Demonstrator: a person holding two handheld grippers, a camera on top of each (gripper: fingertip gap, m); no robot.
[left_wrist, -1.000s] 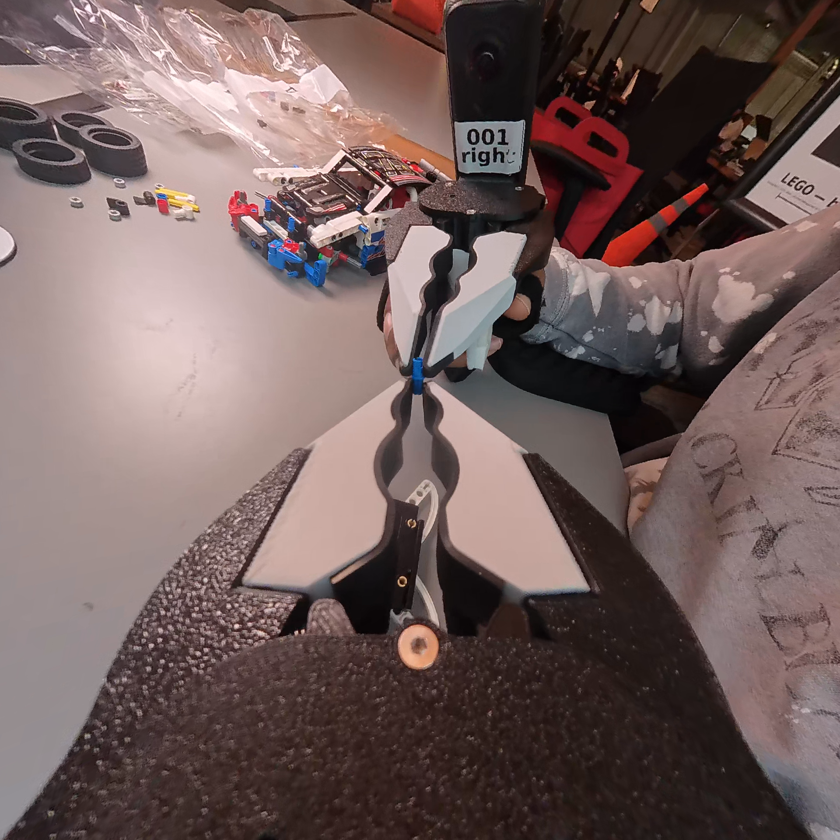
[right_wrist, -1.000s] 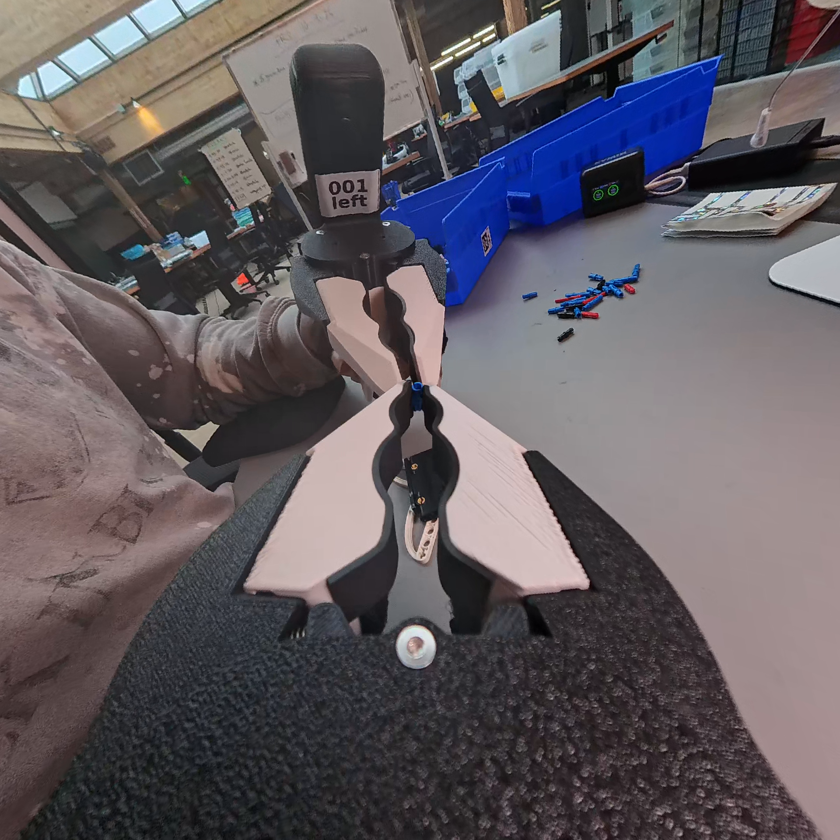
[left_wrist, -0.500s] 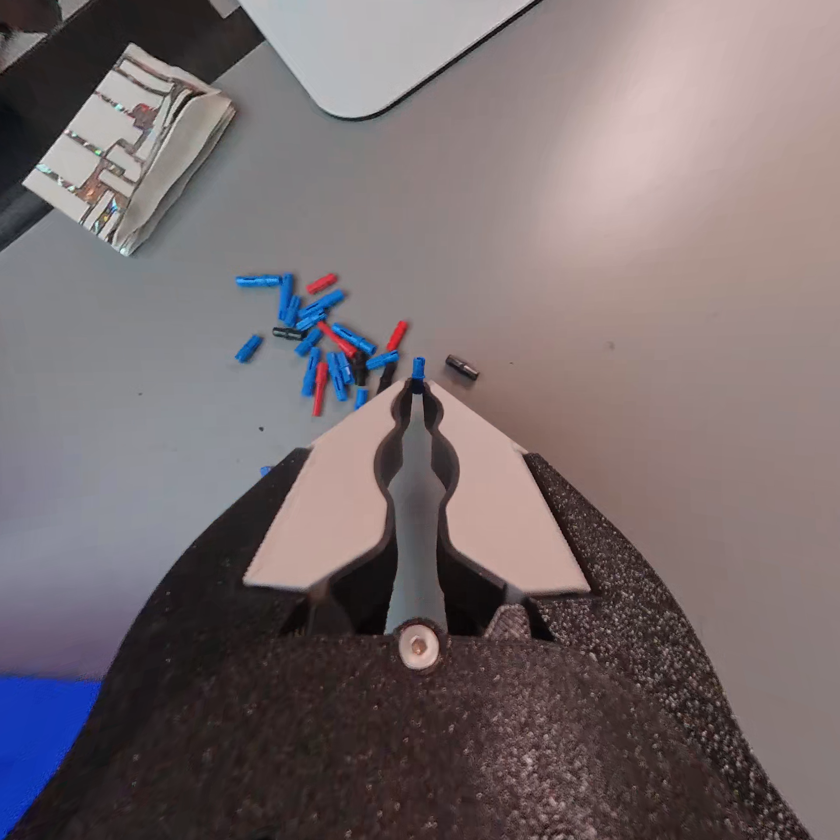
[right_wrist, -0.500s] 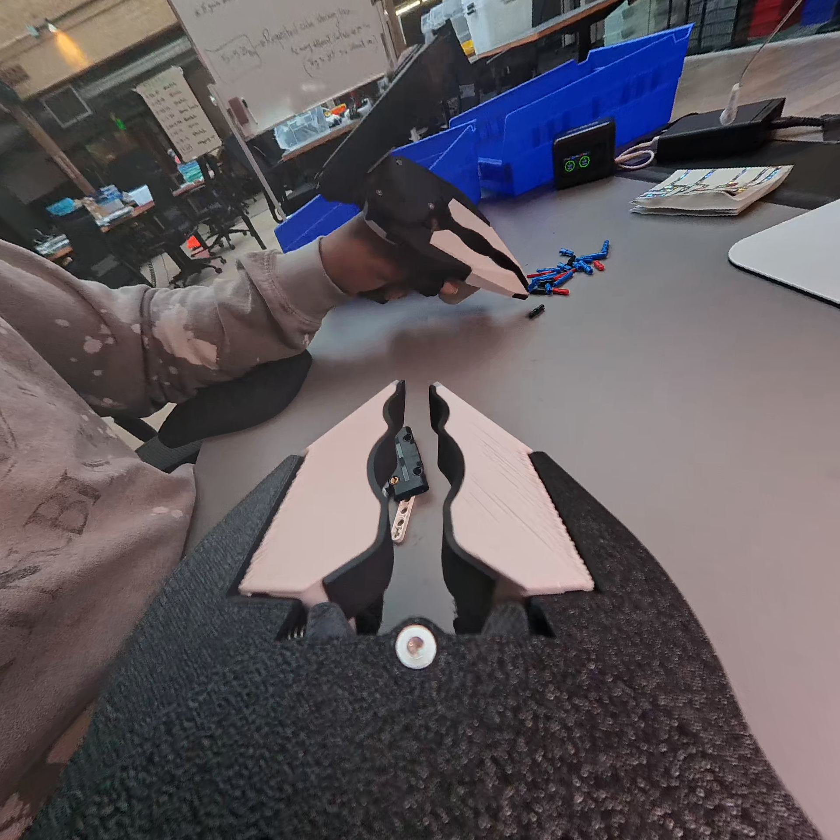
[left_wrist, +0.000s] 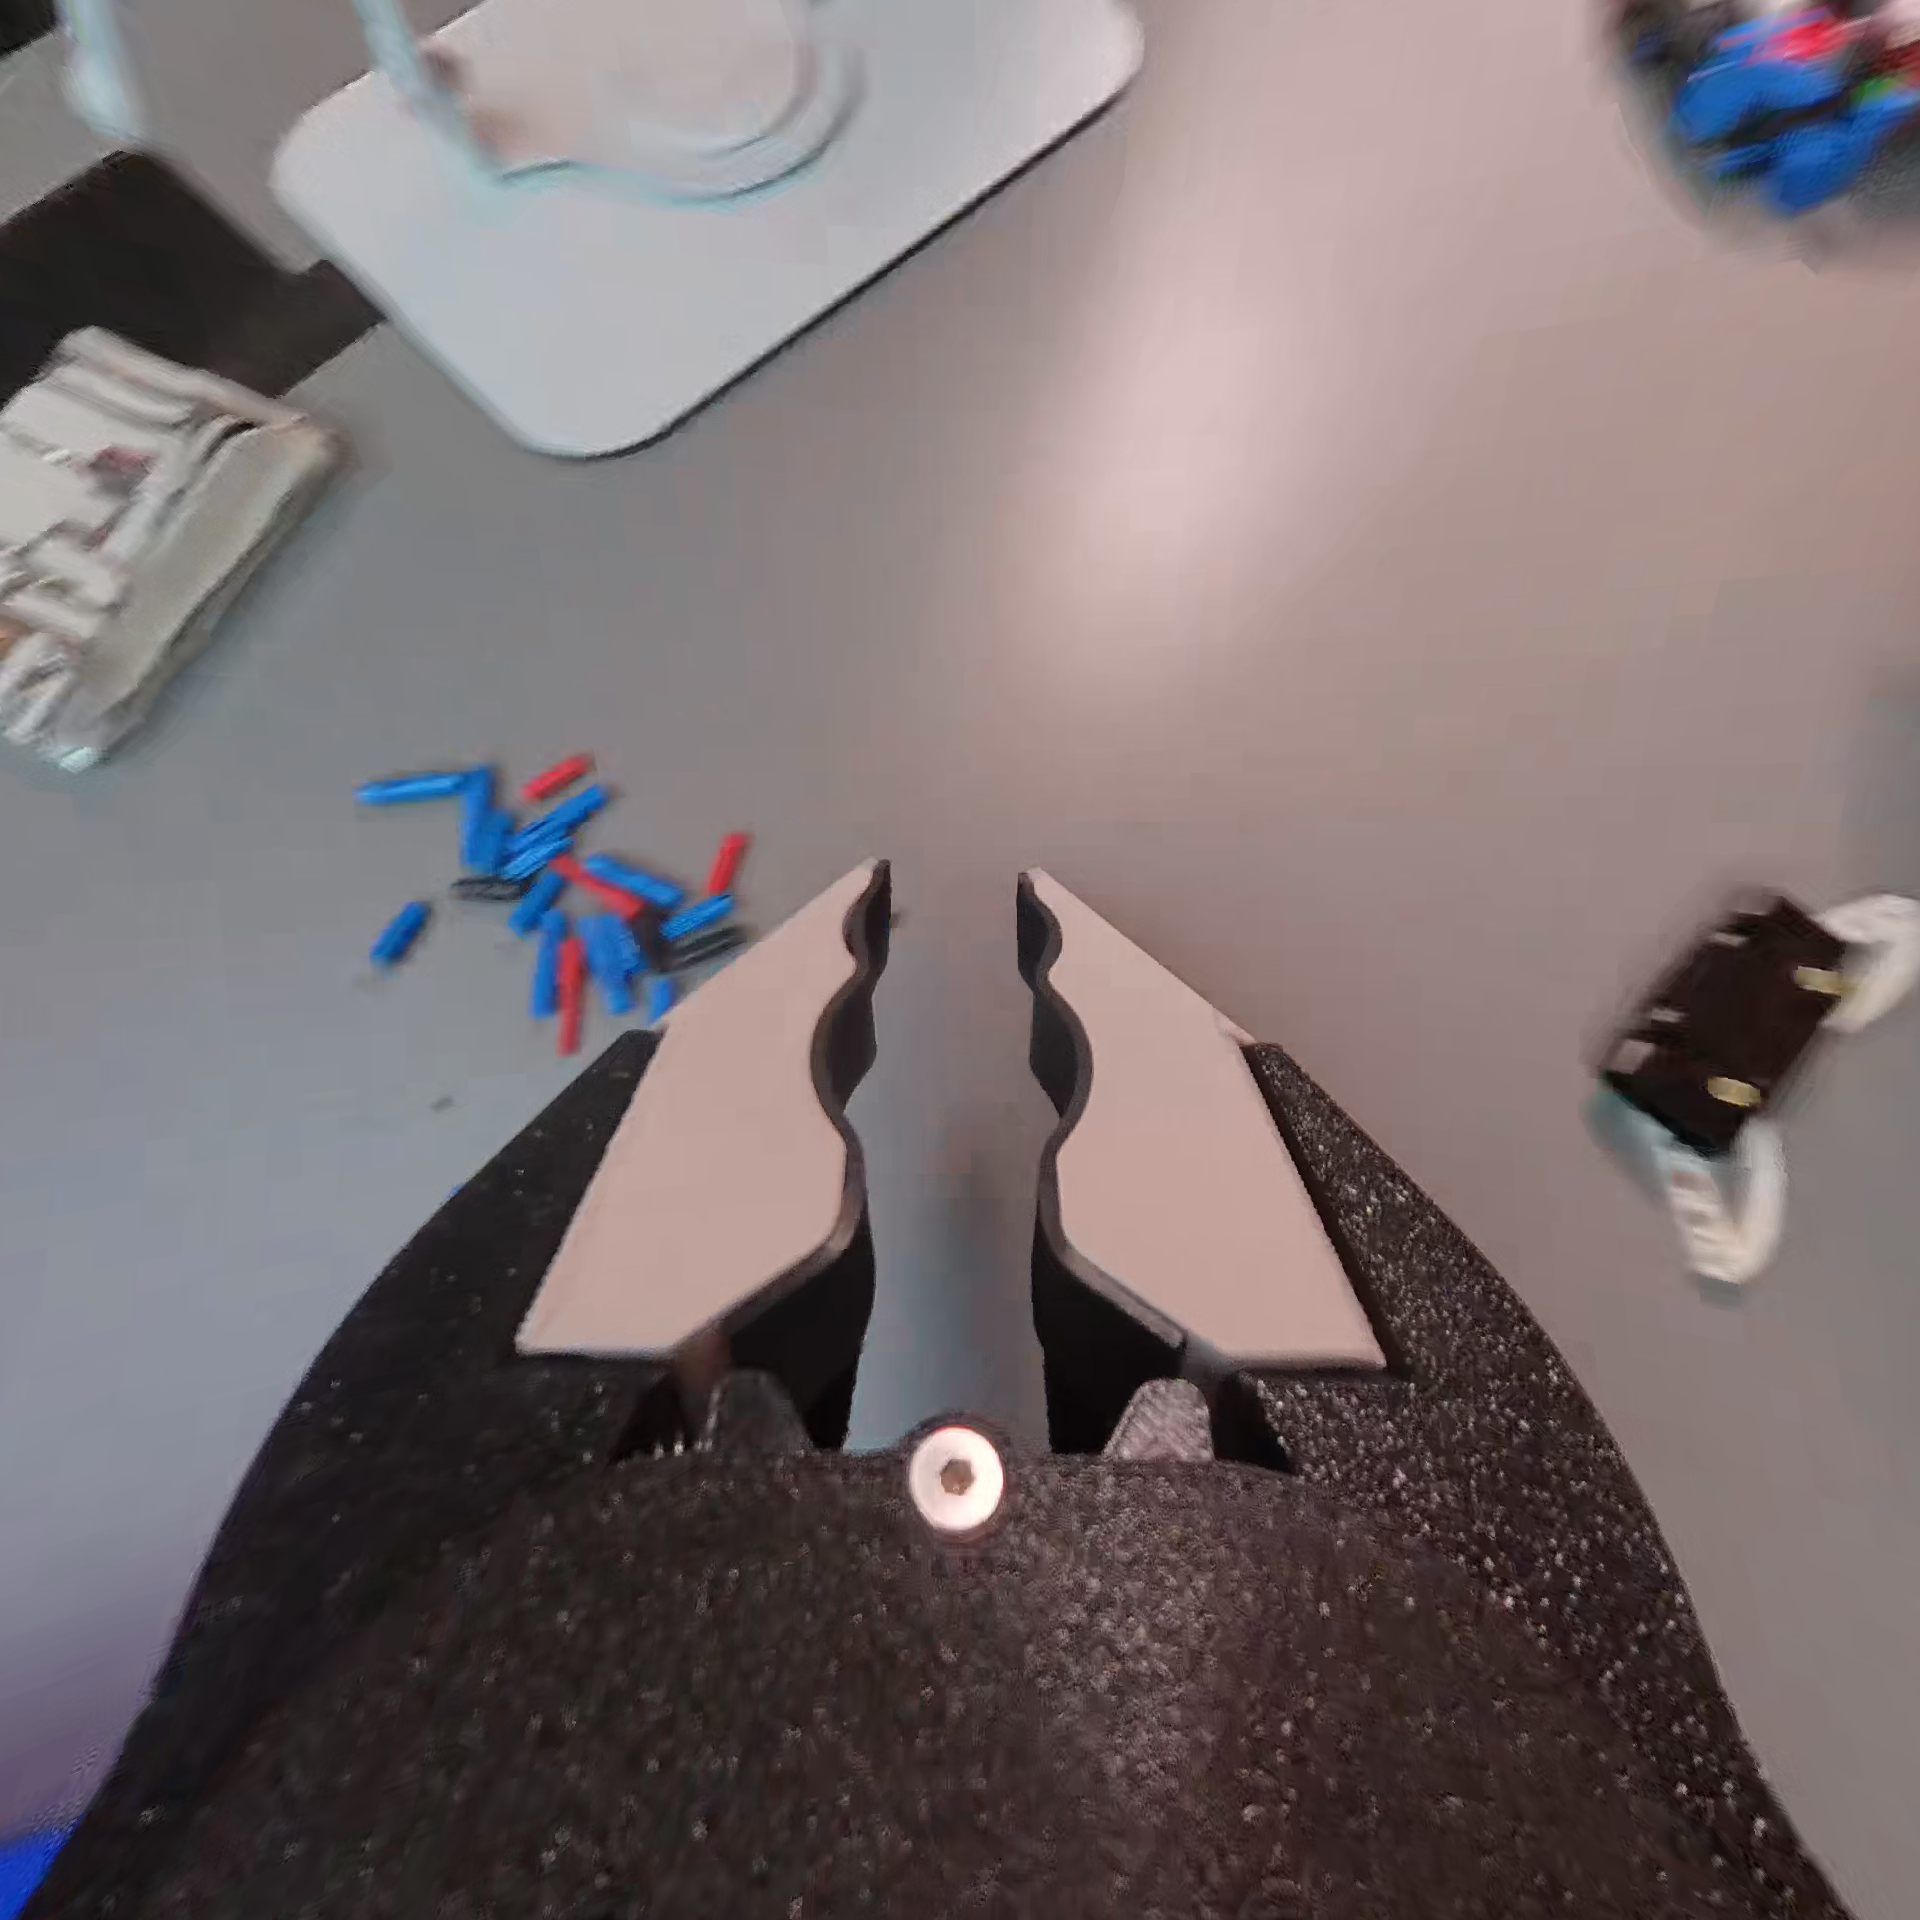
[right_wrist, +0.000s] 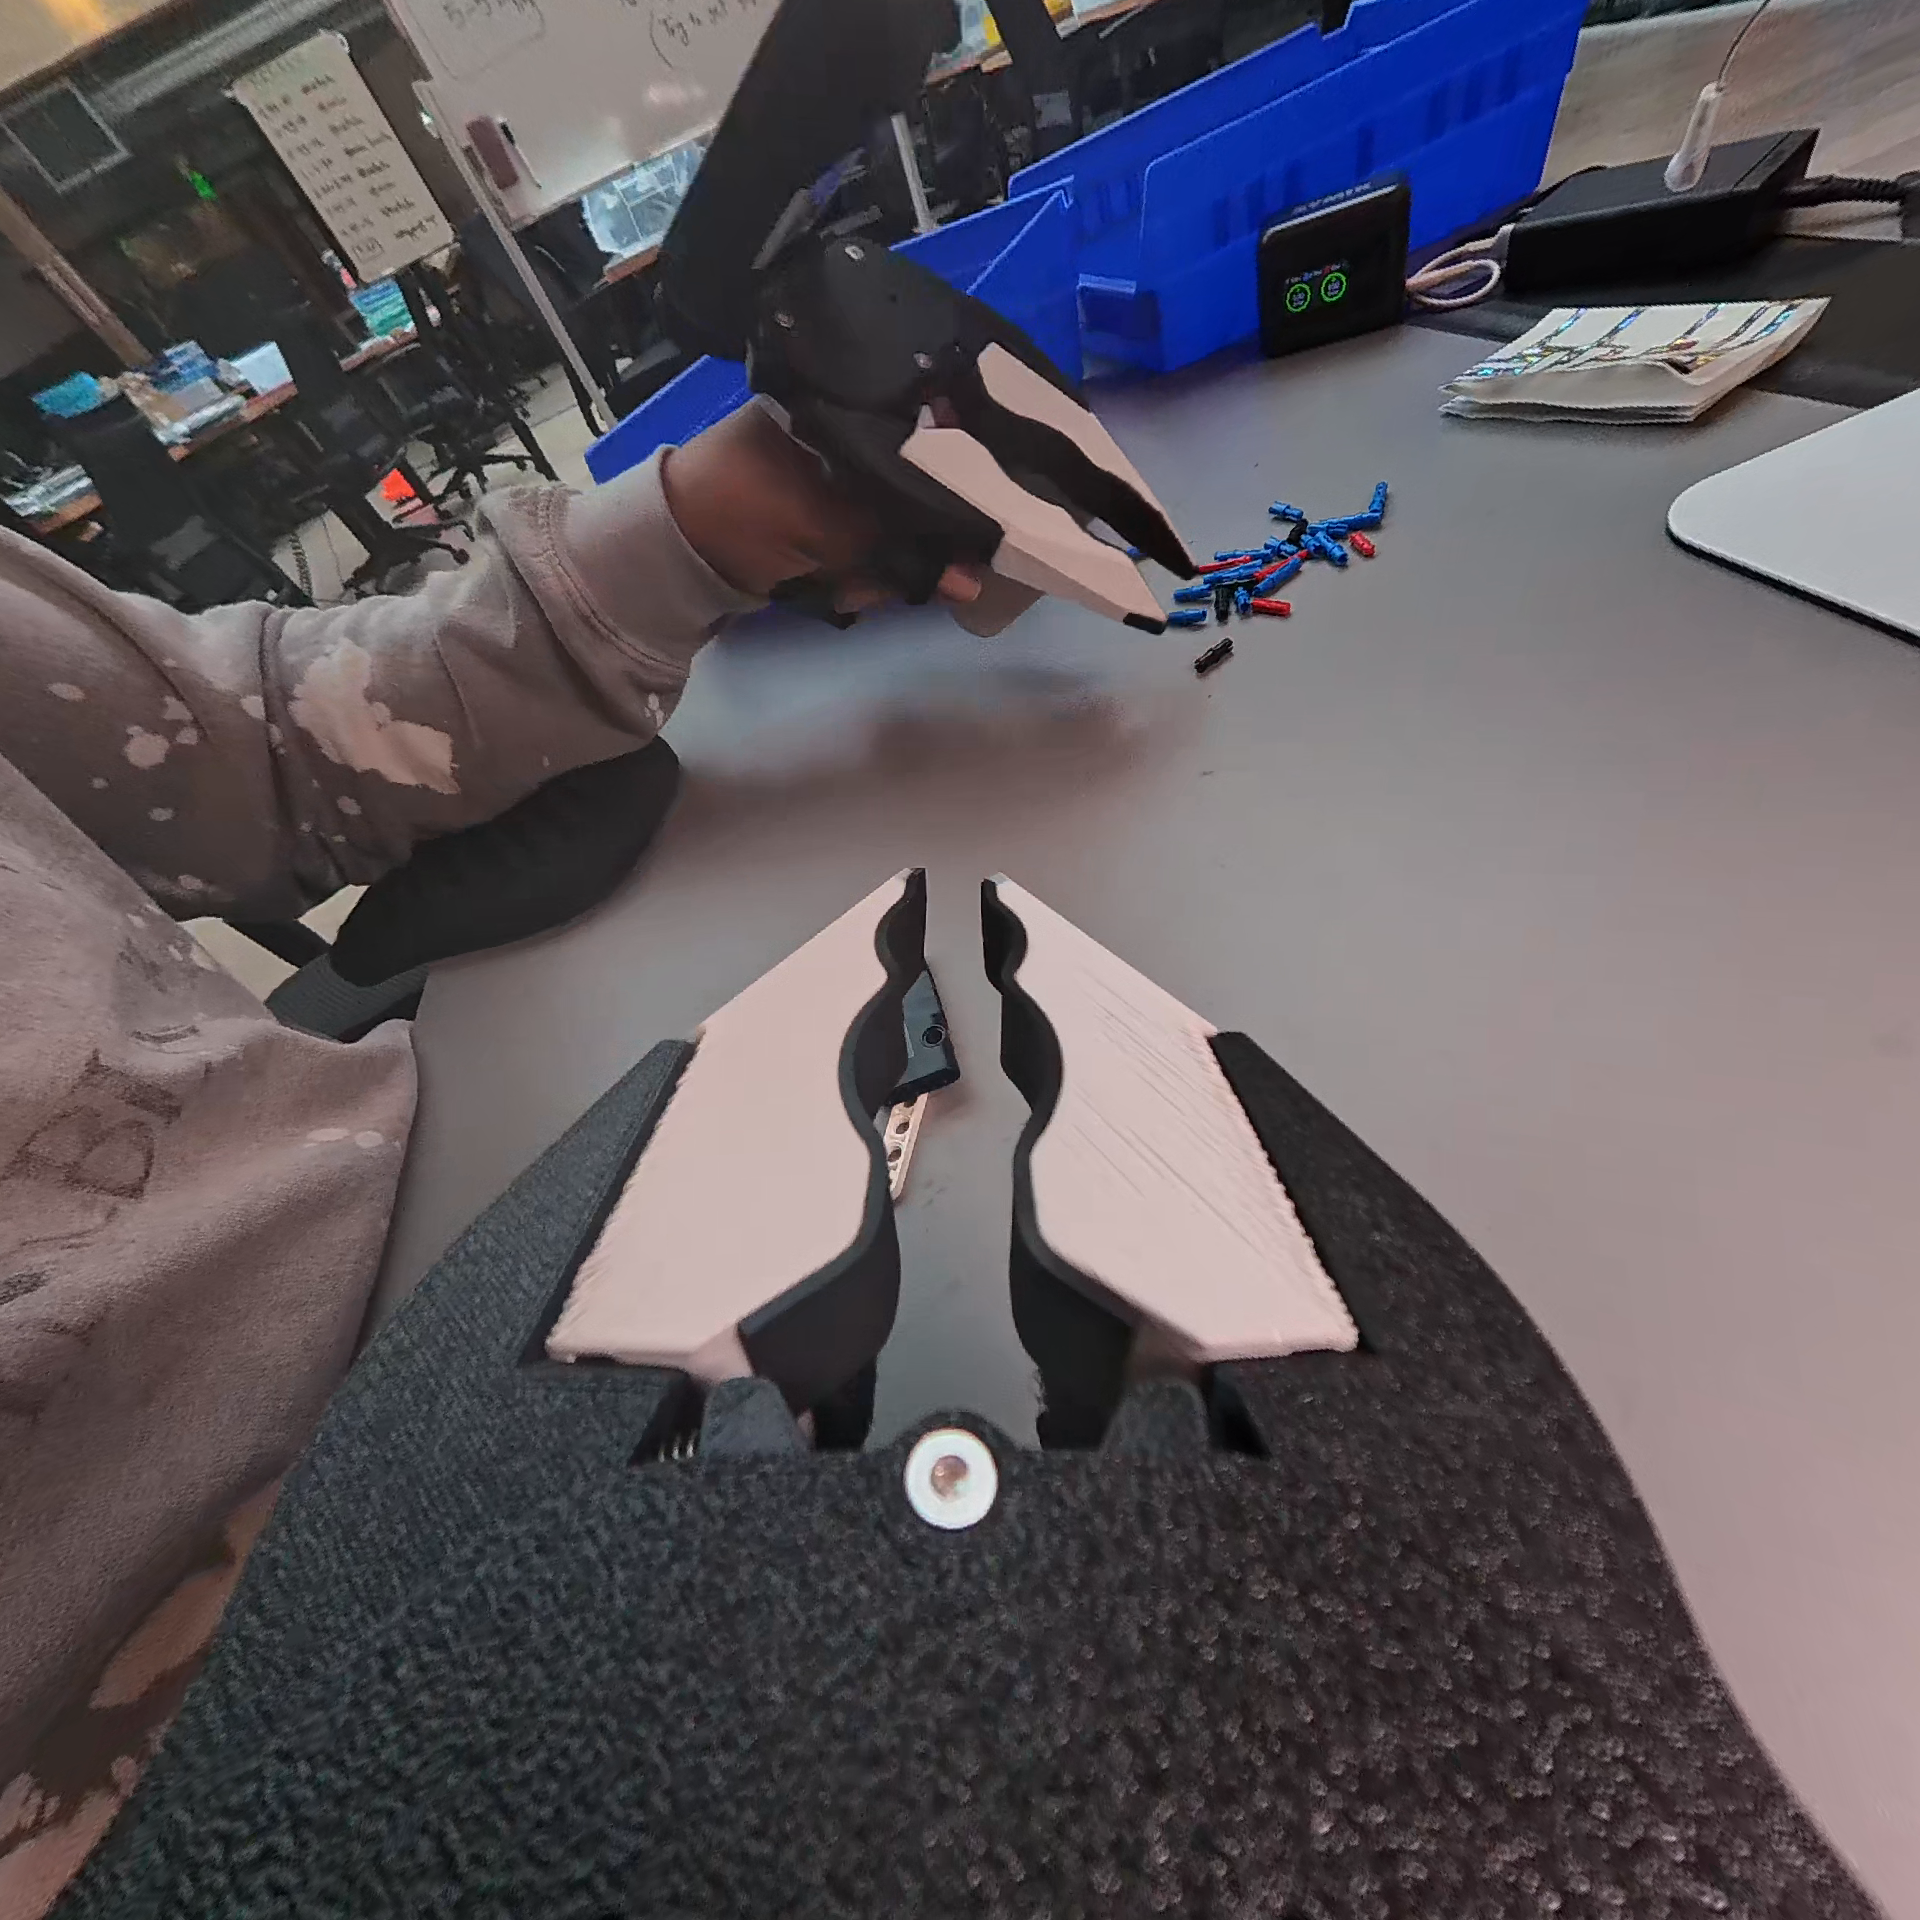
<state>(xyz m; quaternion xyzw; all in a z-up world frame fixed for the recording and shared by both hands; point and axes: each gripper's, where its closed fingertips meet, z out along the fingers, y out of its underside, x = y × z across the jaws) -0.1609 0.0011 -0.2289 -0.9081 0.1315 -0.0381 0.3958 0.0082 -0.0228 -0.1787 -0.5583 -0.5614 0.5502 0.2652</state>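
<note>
My left gripper (left_wrist: 952, 875) is open and empty, low over the grey table (left_wrist: 1299, 582). Its left finger is at the right edge of a pile of blue, red and black pins (left_wrist: 571, 894). A black-and-white block assembly (left_wrist: 1725, 1049) lies to its right, blurred. My right gripper (right_wrist: 951, 883) is open by a narrow gap and holds nothing. The black-and-white assembly (right_wrist: 925, 1039) lies on the table under its fingers, partly hidden by the left finger. In the right wrist view the left gripper (right_wrist: 1166, 595), held by a hand, points down at the pin pile (right_wrist: 1288, 556).
A lone black pin (right_wrist: 1212, 656) lies near the pile. A pale monitor base (left_wrist: 675, 208), a folded shiny sheet (left_wrist: 135, 540) and a blurred block model (left_wrist: 1808, 94) lie farther off. Blue bins (right_wrist: 1195, 229), a small screen device (right_wrist: 1335, 265) and a black power brick (right_wrist: 1652, 208) stand at the back. The blurred block model (left_wrist: 1808, 94) lies some 20 cm from my right tips, 30 cm from my left tips.
My left gripper has opened and no longer holds the blue pin it gripped half a second ago. Its view has swung right. My right gripper stays open over the assembly.
</note>
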